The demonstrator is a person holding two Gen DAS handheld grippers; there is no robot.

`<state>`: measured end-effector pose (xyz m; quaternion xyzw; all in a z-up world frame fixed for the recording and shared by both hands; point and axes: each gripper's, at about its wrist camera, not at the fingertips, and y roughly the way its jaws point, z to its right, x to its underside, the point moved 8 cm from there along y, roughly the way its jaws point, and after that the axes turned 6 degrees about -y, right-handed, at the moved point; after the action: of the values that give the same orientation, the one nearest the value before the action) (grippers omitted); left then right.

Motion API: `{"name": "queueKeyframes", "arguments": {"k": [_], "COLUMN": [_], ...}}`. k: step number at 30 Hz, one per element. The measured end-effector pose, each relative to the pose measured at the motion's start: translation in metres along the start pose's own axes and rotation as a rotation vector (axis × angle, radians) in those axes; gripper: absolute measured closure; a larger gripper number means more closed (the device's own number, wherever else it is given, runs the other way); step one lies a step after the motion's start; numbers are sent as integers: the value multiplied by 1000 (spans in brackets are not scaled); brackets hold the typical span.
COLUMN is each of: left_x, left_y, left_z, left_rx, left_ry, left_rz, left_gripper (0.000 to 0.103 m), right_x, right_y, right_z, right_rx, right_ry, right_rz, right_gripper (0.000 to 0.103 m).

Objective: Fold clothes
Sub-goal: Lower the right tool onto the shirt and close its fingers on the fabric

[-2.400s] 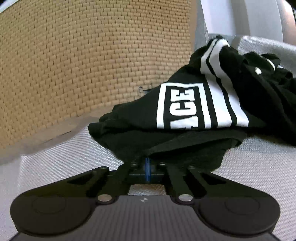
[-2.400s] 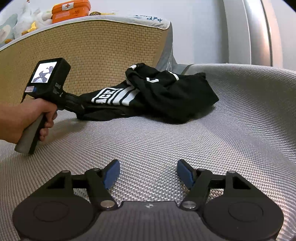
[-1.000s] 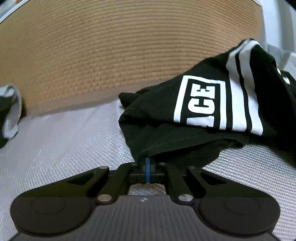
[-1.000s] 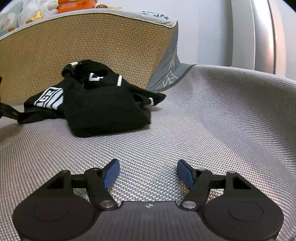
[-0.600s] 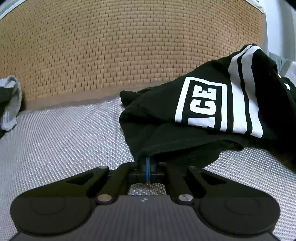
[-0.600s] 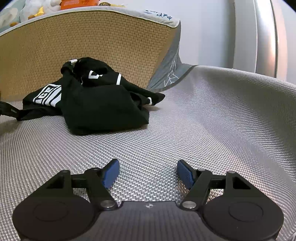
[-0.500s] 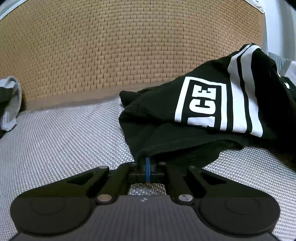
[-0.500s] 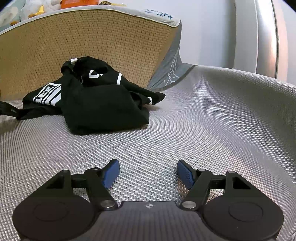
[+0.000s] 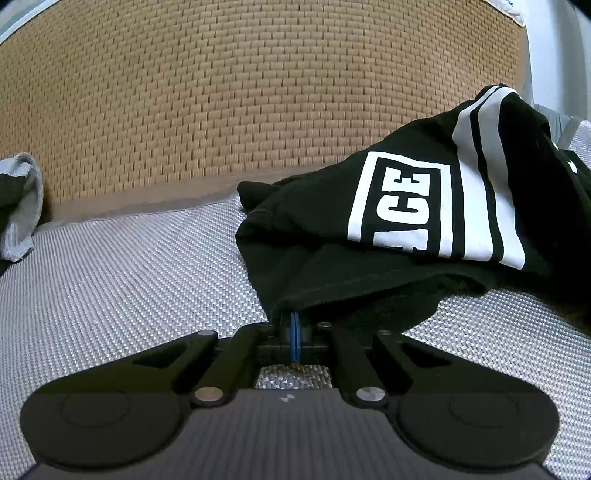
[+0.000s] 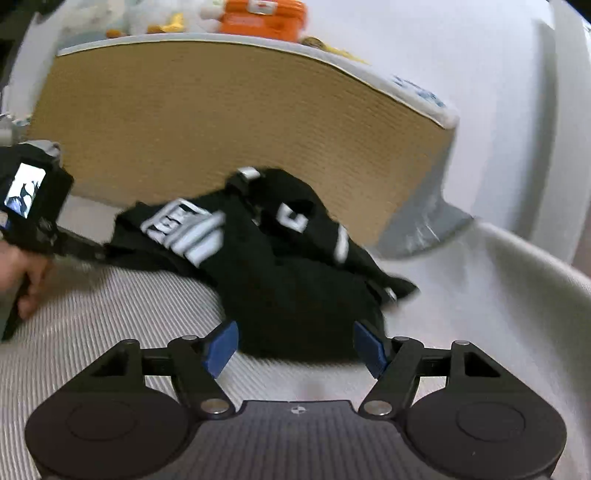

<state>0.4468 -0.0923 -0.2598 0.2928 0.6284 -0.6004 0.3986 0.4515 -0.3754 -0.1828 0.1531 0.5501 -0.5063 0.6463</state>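
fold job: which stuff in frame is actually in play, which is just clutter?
In play:
- black shirt, crumpled on the woven grey surface
- left gripper, shut on the shirt's hem
- right gripper, open, at the shirt's near edge

Clutter:
- grey cloth at far left
- orange box and plush toys on top of the tan headboard

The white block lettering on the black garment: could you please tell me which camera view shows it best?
The left wrist view: the white block lettering on the black garment is close, sharp and readable as "CE" inside a white frame. In the right wrist view the same print is small, far off and motion-blurred, so no letters can be read.
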Motion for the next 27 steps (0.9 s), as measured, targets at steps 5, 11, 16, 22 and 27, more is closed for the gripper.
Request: {"name": "queueKeyframes", "arguments": {"k": [5, 11, 16, 22, 27], "left_x": [0, 0, -1, 0, 1], "left_y": [0, 0, 0, -1, -2], "left_z": [1, -2, -4, -1, -7], "left_rx": [-15, -12, -6, -22, 10], "left_ry": [13, 6, -7, 1, -42], "left_rz": [5, 12, 17, 28, 33], "left_gripper": [100, 100, 100, 100, 100], "right_x": [-16, -36, -48, -57, -63], "right_y": [33, 60, 82, 90, 86], "right_z": [-12, -23, -31, -33, -46], "right_rx": [-16, -23, -24, -19, -42], "right_ry": [15, -53, -128, -142, -220], "right_rz": [-54, -86, -126, -150, -133], "right_gripper": [31, 32, 37, 37, 37]}}
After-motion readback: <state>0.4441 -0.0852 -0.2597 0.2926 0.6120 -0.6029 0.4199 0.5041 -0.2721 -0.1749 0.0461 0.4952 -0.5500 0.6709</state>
